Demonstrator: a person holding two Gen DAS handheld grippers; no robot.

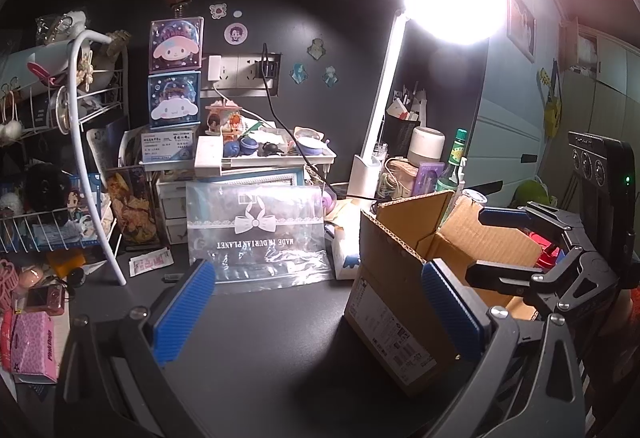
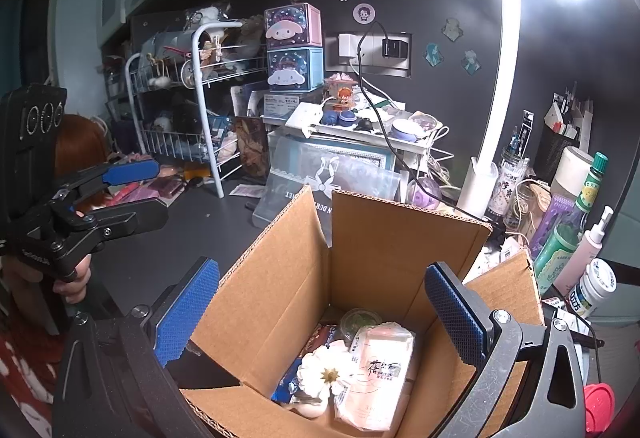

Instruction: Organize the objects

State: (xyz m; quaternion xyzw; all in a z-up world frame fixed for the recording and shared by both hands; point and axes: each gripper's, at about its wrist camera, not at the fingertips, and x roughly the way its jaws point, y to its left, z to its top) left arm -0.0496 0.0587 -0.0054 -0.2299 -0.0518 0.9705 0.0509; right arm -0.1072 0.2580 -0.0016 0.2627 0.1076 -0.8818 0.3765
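A: Where's the cardboard box (image 2: 352,258)?
B: Centre of the right wrist view, flaps up. The right gripper (image 2: 320,314) hangs over it, jaws spread, empty.
A: Contents?
B: A white flower (image 2: 326,374) and a pink packet (image 2: 380,370) at 6 o'clock; the rest is buried.
A: Left gripper (image 1: 316,314)?
B: Spread over dark desk (image 1: 260,326), box at 3 o'clock. Lamp (image 1: 452,5) glare blanks 1 o'clock.

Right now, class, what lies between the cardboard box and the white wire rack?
Bare dark desk, mostly, with the clear bow-printed bag behind the box and rack; the right wrist view shows it.
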